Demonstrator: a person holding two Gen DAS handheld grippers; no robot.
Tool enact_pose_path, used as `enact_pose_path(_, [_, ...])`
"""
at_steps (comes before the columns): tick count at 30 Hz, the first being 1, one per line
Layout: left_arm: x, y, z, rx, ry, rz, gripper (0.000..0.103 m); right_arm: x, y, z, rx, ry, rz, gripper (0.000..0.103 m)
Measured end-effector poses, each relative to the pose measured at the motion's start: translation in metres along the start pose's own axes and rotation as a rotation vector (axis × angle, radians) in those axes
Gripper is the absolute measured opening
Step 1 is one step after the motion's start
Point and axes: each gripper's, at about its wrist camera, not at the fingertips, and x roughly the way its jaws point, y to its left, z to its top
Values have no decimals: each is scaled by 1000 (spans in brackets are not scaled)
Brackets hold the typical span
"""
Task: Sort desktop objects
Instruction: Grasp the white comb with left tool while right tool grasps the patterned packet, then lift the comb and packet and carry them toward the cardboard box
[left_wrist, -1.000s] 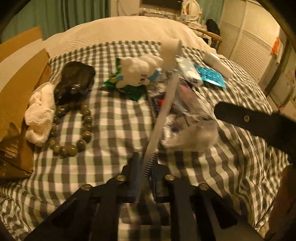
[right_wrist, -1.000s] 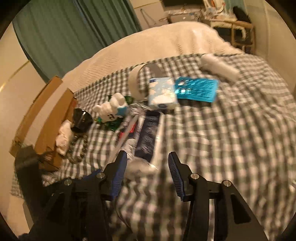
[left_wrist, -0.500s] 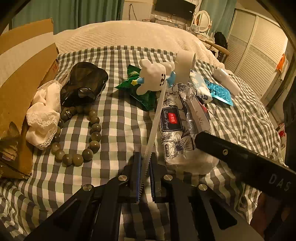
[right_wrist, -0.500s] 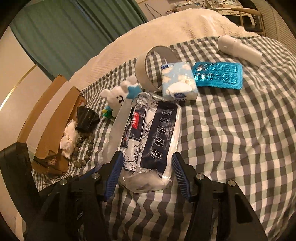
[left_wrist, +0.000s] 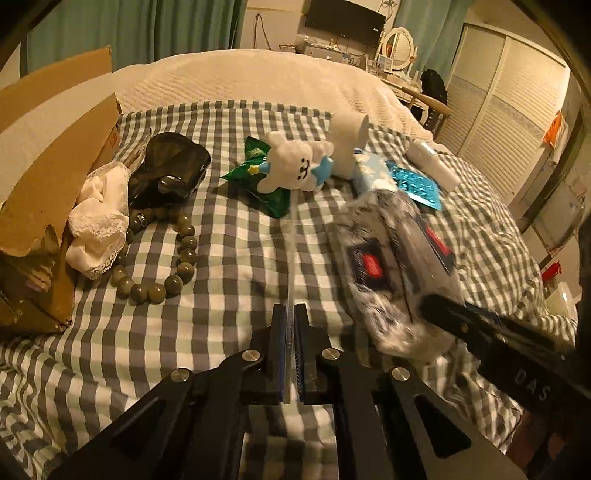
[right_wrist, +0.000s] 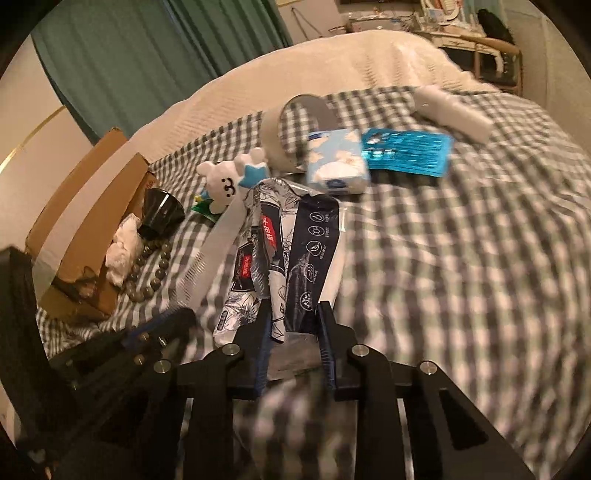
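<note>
The ruler (left_wrist: 291, 258) is clamped in the left gripper (left_wrist: 290, 343) while the right gripper (right_wrist: 293, 325) jaws are closing around the tissue pack (right_wrist: 284, 258), flanked by a plush toy (right_wrist: 225, 181) and bead bracelet (left_wrist: 162, 258) mid-bed.

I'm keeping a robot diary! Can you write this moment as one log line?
left gripper: shut on comb | right gripper: closing on tissue pack | surface: checked cloth

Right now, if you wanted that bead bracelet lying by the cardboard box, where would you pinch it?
Probably the bead bracelet at its near arc, where the beads lie free on the checked cloth. Come from above, one finger inside the loop and one outside. Its far end tucks under the dark case and the white lace cloth.
</note>
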Motion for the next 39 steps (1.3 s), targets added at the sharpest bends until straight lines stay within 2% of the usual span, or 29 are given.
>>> enact_pose_path(8, [-16,-1,-5,-46,8,-50,4,-47,0,-18,12,1,-93,19])
enact_pose_path(15, [-44,2,2,-76,-43,-91,4,-100,6,-20,23,-54,-137,19])
enact_pose_path(29, [-93,6,17,-102,-168,-143,4,-171,48,-4,-54,-173,-179,19])
enact_pose_path(39, [-111,18,26,-140,-230,-166,4,-191,75,4,-103,-208,-175,19])
